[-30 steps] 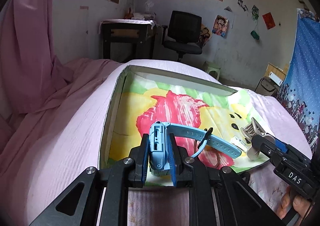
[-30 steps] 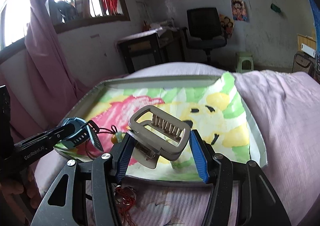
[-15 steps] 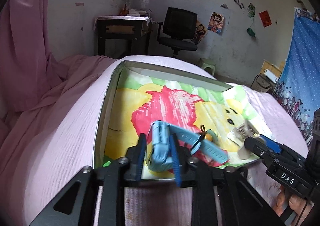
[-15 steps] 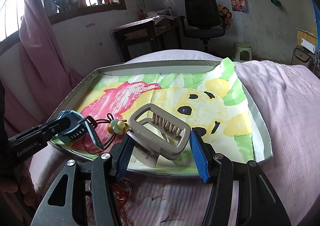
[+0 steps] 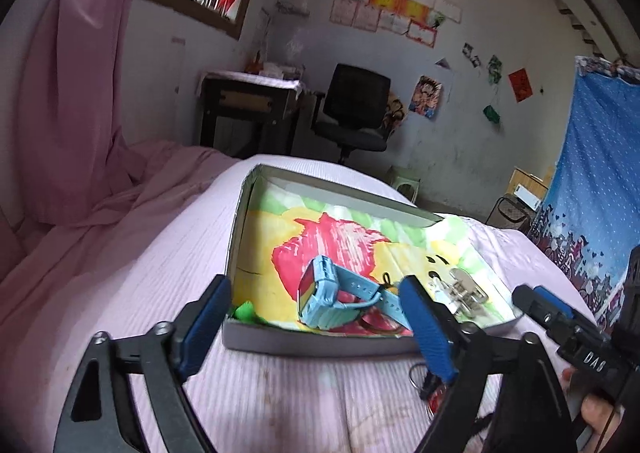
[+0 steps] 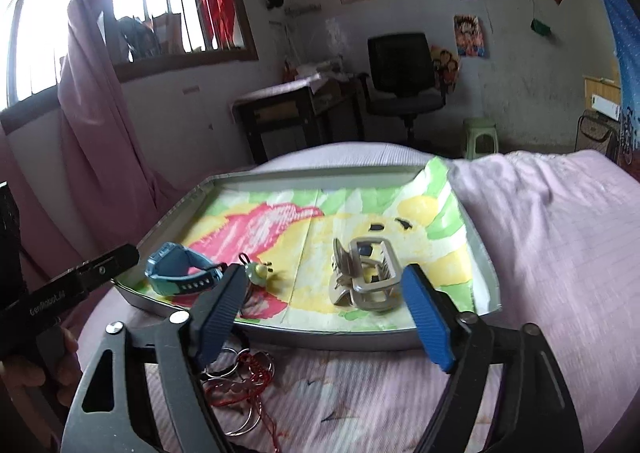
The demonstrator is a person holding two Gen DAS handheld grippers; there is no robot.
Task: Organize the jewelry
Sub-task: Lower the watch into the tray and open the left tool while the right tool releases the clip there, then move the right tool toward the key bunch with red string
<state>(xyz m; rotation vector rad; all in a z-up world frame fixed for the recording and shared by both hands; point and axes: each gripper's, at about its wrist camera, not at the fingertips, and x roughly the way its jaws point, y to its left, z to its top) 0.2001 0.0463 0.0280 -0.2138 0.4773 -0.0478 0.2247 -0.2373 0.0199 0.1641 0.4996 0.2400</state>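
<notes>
Both your grippers gape empty; rings (image 6: 240, 367) lie just below your right gripper (image 6: 326, 317), left of centre, nearer it.

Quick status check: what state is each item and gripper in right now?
Left gripper: open, empty.
Right gripper: open, empty.
Watch: in the tray, on its side, strap looped.
Hair claw: in the tray, released, closed.
Bead charm: in the tray beside the watch.
Tray: on the bed, paper-lined.
Rings: outside the tray, on the bed.
</notes>
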